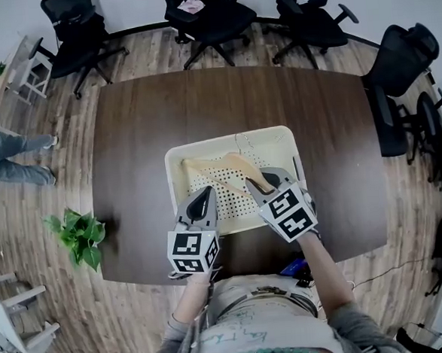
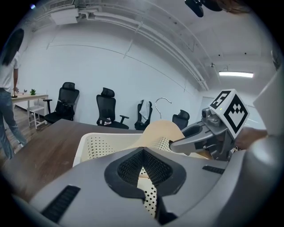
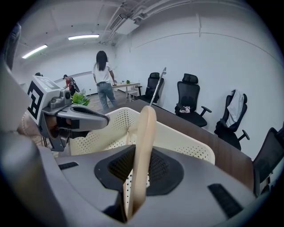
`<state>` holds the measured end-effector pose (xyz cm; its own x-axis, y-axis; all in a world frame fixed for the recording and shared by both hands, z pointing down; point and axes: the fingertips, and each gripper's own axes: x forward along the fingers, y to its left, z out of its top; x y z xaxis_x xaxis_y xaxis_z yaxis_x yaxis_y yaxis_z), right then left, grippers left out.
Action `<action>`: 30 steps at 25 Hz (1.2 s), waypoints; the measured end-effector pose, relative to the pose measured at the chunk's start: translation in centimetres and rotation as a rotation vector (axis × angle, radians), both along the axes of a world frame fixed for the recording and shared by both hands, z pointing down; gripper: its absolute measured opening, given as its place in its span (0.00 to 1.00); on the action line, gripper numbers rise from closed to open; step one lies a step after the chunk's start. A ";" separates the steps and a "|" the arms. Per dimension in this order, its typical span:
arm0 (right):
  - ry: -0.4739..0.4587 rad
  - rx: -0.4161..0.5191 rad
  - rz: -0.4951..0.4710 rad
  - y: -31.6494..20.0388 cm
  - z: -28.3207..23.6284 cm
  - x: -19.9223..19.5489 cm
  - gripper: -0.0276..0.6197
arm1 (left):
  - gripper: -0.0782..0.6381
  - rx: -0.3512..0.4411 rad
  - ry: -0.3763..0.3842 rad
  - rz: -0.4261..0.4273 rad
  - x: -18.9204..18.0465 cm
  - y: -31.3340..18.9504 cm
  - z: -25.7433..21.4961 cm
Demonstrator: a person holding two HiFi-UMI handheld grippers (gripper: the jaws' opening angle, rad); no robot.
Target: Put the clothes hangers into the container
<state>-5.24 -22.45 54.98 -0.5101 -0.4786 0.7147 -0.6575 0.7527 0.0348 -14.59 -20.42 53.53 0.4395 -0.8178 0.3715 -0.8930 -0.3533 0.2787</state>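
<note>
The right gripper (image 1: 263, 185) had its tongs clenched on one arm of a wooden hanger (image 1: 228, 168). The hanger's body sat within the cream perforated container (image 1: 176, 154) at the 6 o'clock side of the table (image 1: 142, 125), with its wire hook (image 1: 241, 140) toward the container's 12 o'clock rim. The left gripper (image 1: 204, 199) hovered at the container's 7 o'clock with its tongs pressed together on nothing. The hanger looked light, stiff and smooth, so it would probably not bend but might pivot or slide in a narrow pinch, and the thick shoulder near the neck seemed a surer hold than the thin hook or an arm's tip.
</note>
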 end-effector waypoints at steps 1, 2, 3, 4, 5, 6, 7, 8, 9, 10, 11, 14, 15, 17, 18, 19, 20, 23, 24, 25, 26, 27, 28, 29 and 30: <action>0.003 0.001 0.003 -0.1 0.1 0.0 0.15 | 0.12 0.001 0.002 0.005 0.0 0.0 0.0; 0.006 0.002 0.007 -0.1 0.1 0.0 0.15 | 0.12 0.001 0.005 0.010 0.0 0.1 0.0; 0.008 0.001 0.010 -0.1 0.2 0.1 0.15 | 0.12 0.000 0.007 0.016 0.1 0.2 0.1; 0.010 0.002 0.012 -0.1 0.3 0.1 0.15 | 0.12 0.000 0.006 0.022 0.2 0.3 0.1; 0.012 0.005 0.014 -0.1 0.3 0.1 0.15 | 0.12 0.001 0.005 0.028 0.3 0.4 0.1; 0.015 0.010 0.016 -0.2 0.3 0.1 0.16 | 0.12 0.003 0.004 0.035 0.4 0.4 0.1; 0.021 0.015 0.019 -0.2 0.2 0.2 0.16 | 0.12 0.003 0.005 0.042 0.5 0.4 0.0; 0.029 0.019 0.023 -0.3 0.3 0.3 0.16 | 0.12 0.002 0.009 0.049 0.7 0.5 0.0; 0.036 0.023 0.027 -0.3 0.3 0.5 0.16 | 0.12 0.003 0.014 0.055 0.8 0.5 -0.1; 0.042 0.025 0.030 -0.5 0.3 0.6 0.17 | 0.12 0.003 0.019 0.062 0.9 0.5 -0.2; 0.045 0.026 0.034 -0.5 0.3 0.6 0.17 | 0.12 0.004 0.023 0.070 0.9 0.5 -0.2; 0.059 0.036 0.041 -0.7 0.5 0.7 0.17 | 0.12 0.004 0.027 0.095 1.1 0.7 -0.2; 0.068 0.042 0.042 -0.8 0.5 0.8 0.17 | 0.12 0.007 0.027 0.104 1.2 0.8 -0.2; 0.082 0.053 0.046 -1.0 0.6 0.9 0.17 | 0.12 0.012 0.024 0.119 1.4 0.9 -0.3; 0.086 0.055 0.049 -1.1 0.6 1.0 0.18 | 0.12 0.013 0.020 0.124 1.5 0.9 -0.3; 0.088 0.056 0.051 -1.1 0.7 1.1 0.18 | 0.12 0.014 0.014 0.126 1.6 0.9 -0.2; 0.090 0.056 0.052 -1.1 0.8 1.3 0.18 | 0.12 0.016 0.009 0.124 1.6 0.9 -0.2; 0.091 0.050 0.049 -1.4 1.1 1.6 0.18 | 0.12 0.018 -0.002 0.095 1.3 0.8 -0.2; 0.089 0.047 0.047 -1.5 1.1 1.6 0.18 | 0.12 0.018 -0.004 0.083 1.1 0.8 -0.2; 0.087 0.045 0.045 -1.7 1.2 1.6 0.18 | 0.12 0.017 -0.008 0.071 1.0 0.8 -0.1; 0.085 0.042 0.043 -1.8 1.3 1.7 0.18 | 0.12 0.016 -0.013 0.061 0.8 0.8 -0.1; 0.083 0.040 0.041 -1.8 1.3 1.7 0.18 | 0.12 0.016 -0.021 0.053 0.7 0.8 0.0; 0.083 0.037 0.040 -1.9 1.4 1.8 0.18 | 0.12 0.015 -0.029 0.047 0.7 0.8 0.0; 0.084 0.036 0.041 -2.1 1.5 2.0 0.18 | 0.12 0.015 -0.036 0.042 0.6 0.8 0.0; 0.086 0.035 0.042 -2.3 1.6 2.1 0.18 | 0.12 0.014 -0.041 0.038 0.6 0.7 0.0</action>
<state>-3.16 -24.70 56.60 -0.4265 -0.5235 0.7376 -0.6819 0.7219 0.1181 -13.97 -19.70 53.56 0.4553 -0.8061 0.3781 -0.8893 -0.3910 0.2372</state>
